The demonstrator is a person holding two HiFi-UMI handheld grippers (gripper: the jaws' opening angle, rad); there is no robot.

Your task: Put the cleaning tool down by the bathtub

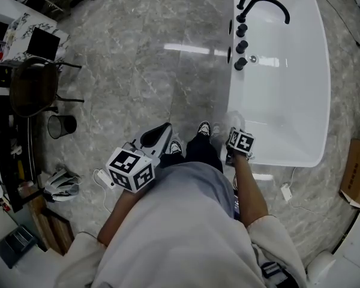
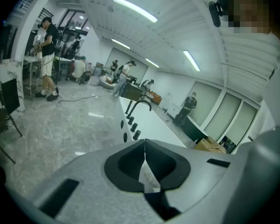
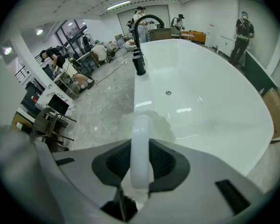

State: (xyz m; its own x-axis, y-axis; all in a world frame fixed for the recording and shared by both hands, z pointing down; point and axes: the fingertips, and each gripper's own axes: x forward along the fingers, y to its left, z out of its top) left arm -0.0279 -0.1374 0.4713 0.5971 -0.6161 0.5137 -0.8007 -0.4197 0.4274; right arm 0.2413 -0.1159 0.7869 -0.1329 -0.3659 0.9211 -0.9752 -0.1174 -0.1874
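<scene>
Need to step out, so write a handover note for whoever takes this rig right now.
Right gripper: shut on the handle of the white plastic cleaning tool, held at the near corner of the white bathtub.
Left gripper: shut, empty.
Done: tool is at the tub.
Left: lower it onto the grey marble floor beside the tub, then open the right gripper.
</scene>
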